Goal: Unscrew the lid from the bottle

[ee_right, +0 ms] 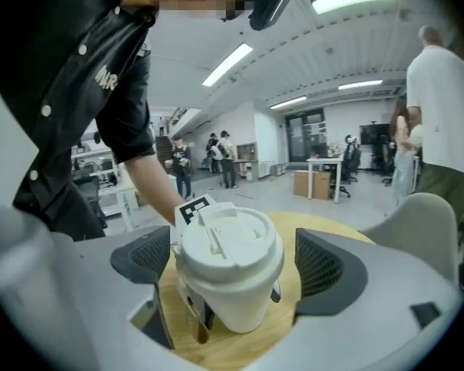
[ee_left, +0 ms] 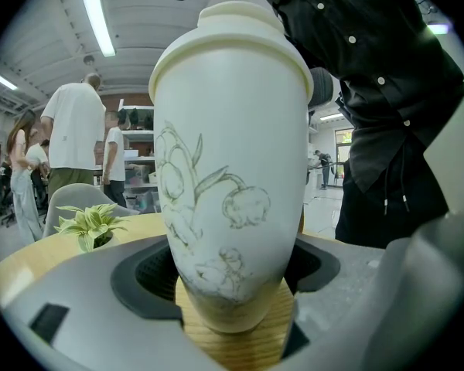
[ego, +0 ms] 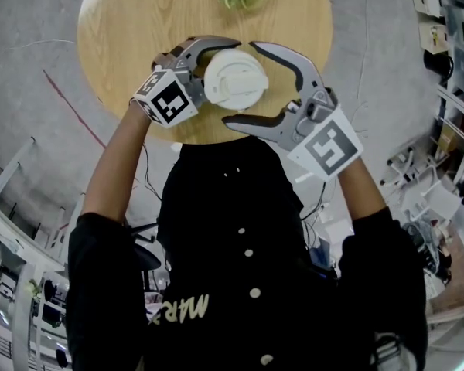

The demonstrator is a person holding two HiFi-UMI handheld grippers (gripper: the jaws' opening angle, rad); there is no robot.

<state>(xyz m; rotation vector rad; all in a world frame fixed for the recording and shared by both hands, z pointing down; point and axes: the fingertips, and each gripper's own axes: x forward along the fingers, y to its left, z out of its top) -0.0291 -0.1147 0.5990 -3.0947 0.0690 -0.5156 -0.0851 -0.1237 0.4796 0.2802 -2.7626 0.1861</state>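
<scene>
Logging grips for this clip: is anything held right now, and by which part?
The left tongs clamp the bottle by its lower body. The right tongs stand open around the lid, gripping nothing.

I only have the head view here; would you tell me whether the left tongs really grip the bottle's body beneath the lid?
Observer: Yes. In the left gripper view, the left tongs have their pads pressed against both sides of the bottle, low on its body.
Operator: Thank you. Do the right tongs clamp the lid yet?
Observer: Not yet. The right gripper view shows the right tongs open around the lid, with a slim gap between the lid and their pads on each side.
</scene>
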